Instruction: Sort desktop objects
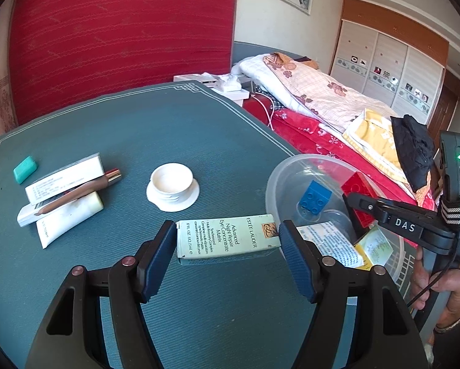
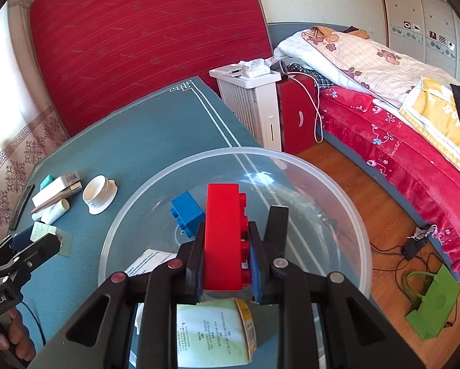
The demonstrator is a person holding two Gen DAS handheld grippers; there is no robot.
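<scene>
Carton lies flat on the blue table, long axis crosswise between the pads of the left gripper, one short end at each pad; the pads sit against or just off those ends, and whether they press cannot be told. Its printed face is up, the logo end toward the bowl. Right gripper is clamped on a red brick, held on edge over the bowl with its long axis running away from the camera and its studs facing right. Inside the bowl sit a blue brick, a white leaflet and a yellow-edged packet. To the carton's left, well apart, stand a white jar, a white box, a white tube, a brown pen lying across them, and a green eraser. Bowl rim stands just beside the carton's right end.
</scene>
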